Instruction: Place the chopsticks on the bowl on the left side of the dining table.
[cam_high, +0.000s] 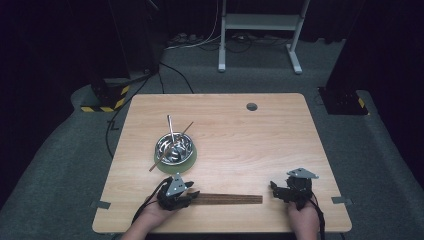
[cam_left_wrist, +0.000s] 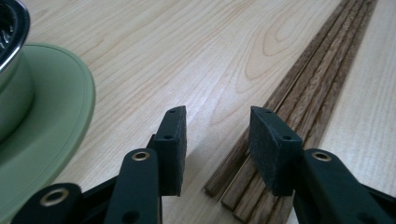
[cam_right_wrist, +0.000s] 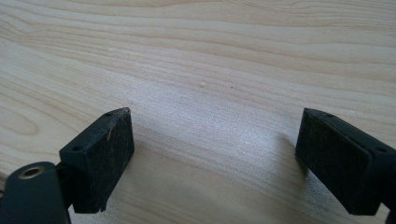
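Several dark wooden chopsticks (cam_high: 227, 199) lie side by side in a flat row near the table's front edge. My left gripper (cam_high: 192, 196) sits low at their left end, open. In the left gripper view the chopsticks (cam_left_wrist: 317, 79) run away to the upper right, and their near ends lie under the right pad (cam_left_wrist: 271, 149). The left gripper (cam_left_wrist: 217, 121) has bare wood in the gap, and neither pad presses on a stick. My right gripper (cam_high: 275, 189) rests just past the sticks' right end. Its jaws stand wide over bare table in the right gripper view (cam_right_wrist: 215, 135).
A steel bowl (cam_high: 175, 145) on a green plate (cam_high: 189, 160) stands behind the left gripper, with a metal utensil (cam_high: 170, 129) and a wooden stick (cam_high: 159, 162) leaning in it. The plate's rim (cam_left_wrist: 56, 116) is close on the left. A cable hole (cam_high: 251, 106) is at the far edge.
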